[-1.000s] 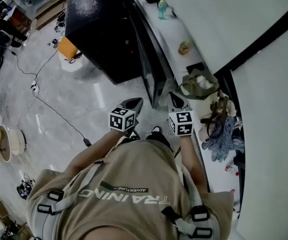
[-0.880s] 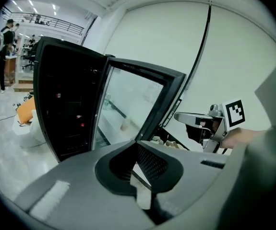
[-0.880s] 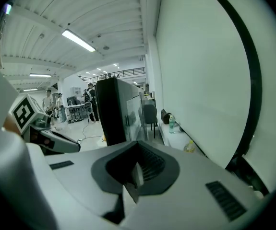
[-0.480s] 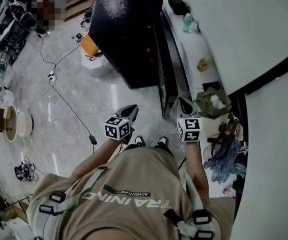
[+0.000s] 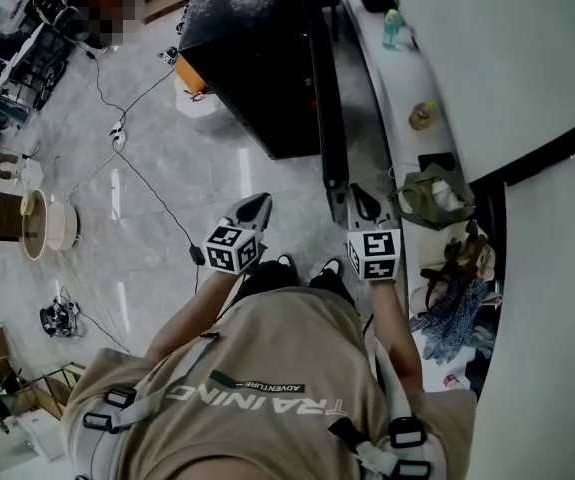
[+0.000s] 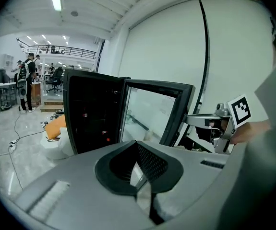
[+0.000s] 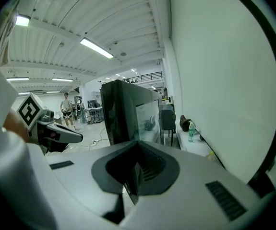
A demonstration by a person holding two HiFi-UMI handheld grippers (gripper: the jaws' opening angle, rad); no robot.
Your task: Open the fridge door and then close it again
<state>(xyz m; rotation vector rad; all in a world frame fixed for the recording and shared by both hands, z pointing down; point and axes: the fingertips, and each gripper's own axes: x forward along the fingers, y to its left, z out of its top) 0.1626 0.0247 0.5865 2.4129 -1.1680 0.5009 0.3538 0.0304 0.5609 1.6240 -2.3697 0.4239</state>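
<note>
The black fridge (image 5: 257, 58) stands on the floor ahead of me, and its glass door (image 5: 327, 118) is swung open, edge-on toward me. My left gripper (image 5: 252, 208) is shut and empty, left of the door's free edge and apart from it. My right gripper (image 5: 360, 200) is also shut and empty, close to the right of that edge. The left gripper view shows the dark fridge body (image 6: 92, 114), the open glass door (image 6: 152, 111) and the right gripper (image 6: 210, 123) beyond my left gripper (image 6: 138, 171). In the right gripper view the fridge (image 7: 121, 116) rises past my right gripper (image 7: 134, 178).
A low white ledge (image 5: 377, 78) runs along the wall at the right, with a bottle (image 5: 392, 28) and bags (image 5: 432, 193) on it. Cables (image 5: 137, 168) trail over the floor at the left. An orange box (image 5: 192, 73) sits beside the fridge. A person (image 6: 27, 80) stands far back.
The head view has shifted, so the fridge sits higher and further right in it. The left gripper is now further from the door's edge. Both grippers stay shut and empty.
</note>
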